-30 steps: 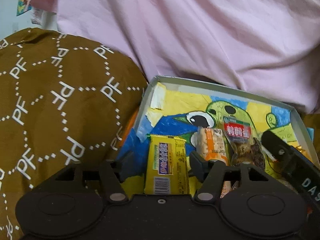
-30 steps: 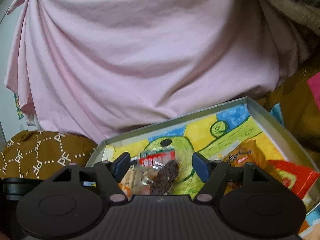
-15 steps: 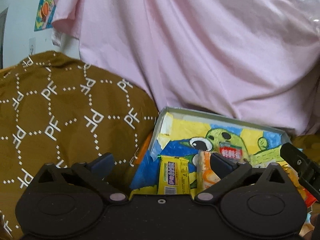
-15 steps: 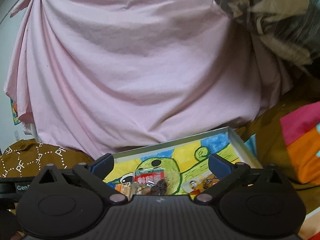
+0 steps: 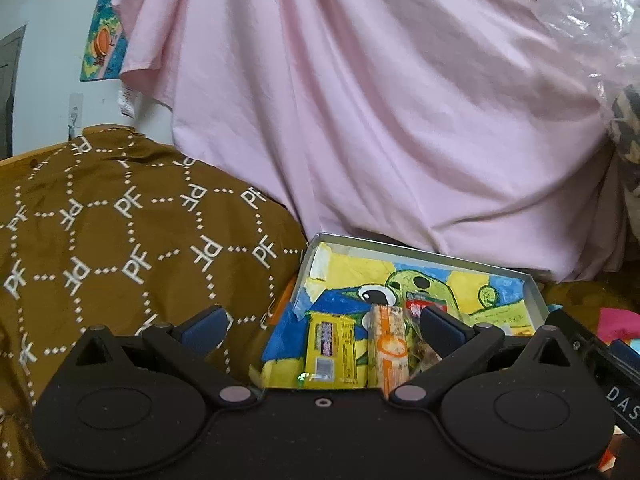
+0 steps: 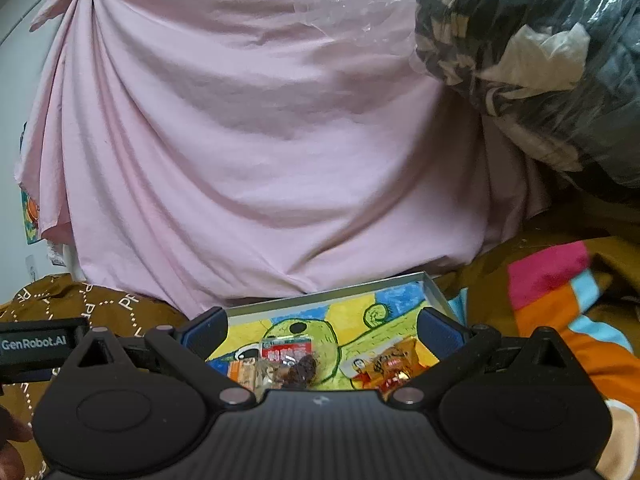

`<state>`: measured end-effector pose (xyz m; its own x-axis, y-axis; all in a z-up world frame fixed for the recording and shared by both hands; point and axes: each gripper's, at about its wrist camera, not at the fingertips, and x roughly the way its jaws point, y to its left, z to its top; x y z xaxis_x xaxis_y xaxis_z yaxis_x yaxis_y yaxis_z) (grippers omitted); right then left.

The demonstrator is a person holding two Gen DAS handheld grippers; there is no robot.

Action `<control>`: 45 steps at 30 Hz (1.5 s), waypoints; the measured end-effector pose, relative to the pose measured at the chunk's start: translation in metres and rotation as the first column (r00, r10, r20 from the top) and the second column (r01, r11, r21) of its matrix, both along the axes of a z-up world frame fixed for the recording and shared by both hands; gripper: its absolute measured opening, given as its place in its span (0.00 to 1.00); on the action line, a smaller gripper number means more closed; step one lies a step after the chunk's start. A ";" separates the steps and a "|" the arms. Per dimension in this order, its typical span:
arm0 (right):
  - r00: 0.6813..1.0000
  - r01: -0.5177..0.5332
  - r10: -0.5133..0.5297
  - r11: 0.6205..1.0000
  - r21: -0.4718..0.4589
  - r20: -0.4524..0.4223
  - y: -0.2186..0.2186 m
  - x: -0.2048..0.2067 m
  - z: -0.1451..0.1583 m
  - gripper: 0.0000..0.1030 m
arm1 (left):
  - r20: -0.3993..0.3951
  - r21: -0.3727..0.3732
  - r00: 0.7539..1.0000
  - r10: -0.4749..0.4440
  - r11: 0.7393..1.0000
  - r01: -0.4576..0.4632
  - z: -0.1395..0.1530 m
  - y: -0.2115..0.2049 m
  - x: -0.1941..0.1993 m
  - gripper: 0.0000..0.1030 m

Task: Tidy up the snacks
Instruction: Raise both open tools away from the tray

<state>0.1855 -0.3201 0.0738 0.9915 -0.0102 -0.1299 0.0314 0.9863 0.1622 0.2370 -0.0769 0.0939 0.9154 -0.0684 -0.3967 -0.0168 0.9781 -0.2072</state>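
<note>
Partly, left gripper [image 5: 322, 322] hides snack tray [image 5: 534, 294].

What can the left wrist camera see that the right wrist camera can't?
Only the left wrist view shows the yellow snack pack. Only the right wrist view shows the orange-brown snack packet and the big plastic bag of clothes. Both show the painted box, the red-labelled snack bag, the pink sheet and the brown patterned cloth.

The brown cloth [image 5: 120, 240] has white "PF" letters all over. A black bar [image 6: 38, 346] says "GenRobot.AI". Another black bar [image 5: 622, 396] shows "DAS". The snack packs' words are too small to read.
</note>
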 end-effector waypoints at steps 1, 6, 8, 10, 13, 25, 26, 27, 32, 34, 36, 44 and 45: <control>1.000 0.003 -0.003 1.000 0.000 -0.006 0.001 -0.004 0.000 1.00 | 0.001 0.001 1.000 -0.001 1.000 0.001 0.000 0.001 -0.005 0.99; 0.999 0.007 -0.007 1.000 -0.015 -0.035 0.006 -0.027 -0.003 1.00 | 0.011 0.018 1.000 -0.006 1.000 0.005 -0.002 0.009 -0.038 0.99; 0.999 0.006 -0.007 1.000 -0.030 -0.046 0.009 -0.038 -0.005 1.00 | 0.015 0.032 1.000 -0.010 0.999 0.009 -0.004 0.012 -0.052 0.99; 0.998 0.006 -0.009 0.999 -0.051 -0.060 0.013 -0.049 -0.008 1.00 | 0.016 0.043 1.000 -0.013 0.999 0.012 -0.006 0.014 -0.064 0.99; 0.997 0.011 -0.017 0.997 -0.082 -0.071 0.019 -0.066 -0.012 1.00 | 0.008 0.049 1.000 -0.018 0.999 0.018 -0.011 0.016 -0.081 0.99; 0.993 0.016 -0.034 0.989 -0.148 -0.117 0.033 -0.125 -0.034 1.00 | -0.009 0.062 1.000 -0.009 0.998 0.010 -0.035 0.035 -0.134 0.99; 0.992 0.016 -0.035 0.988 -0.151 -0.123 0.034 -0.130 -0.036 1.00 | -0.011 0.064 1.000 -0.010 0.998 0.010 -0.037 0.037 -0.137 0.99; 0.991 0.017 -0.037 0.988 -0.154 -0.130 0.036 -0.134 -0.038 1.00 | -0.012 0.067 1.000 -0.010 0.998 0.010 -0.039 0.038 -0.141 0.99; 0.987 0.018 -0.041 0.989 -0.150 -0.156 0.042 -0.155 -0.047 1.00 | -0.019 0.075 1.000 -0.009 0.997 0.010 -0.052 0.047 -0.161 0.99; 0.986 0.020 -0.044 0.989 -0.149 -0.163 0.044 -0.162 -0.049 1.00 | -0.024 0.073 1.000 -0.004 0.997 0.005 -0.058 0.053 -0.168 0.99; 0.985 0.025 -0.050 0.989 -0.146 -0.168 0.046 -0.169 -0.052 1.00 | -0.027 0.068 1.000 0.004 0.998 -0.002 -0.063 0.057 -0.174 0.99; 0.982 0.042 -0.070 0.987 -0.156 -0.178 0.049 -0.183 -0.060 1.00 | -0.035 0.077 0.999 0.007 0.997 -0.004 -0.078 0.069 -0.190 0.99; 0.981 0.045 -0.073 0.987 -0.154 -0.178 0.049 -0.184 -0.061 1.00 | -0.035 0.078 0.999 0.006 0.997 -0.003 -0.079 0.069 -0.192 0.99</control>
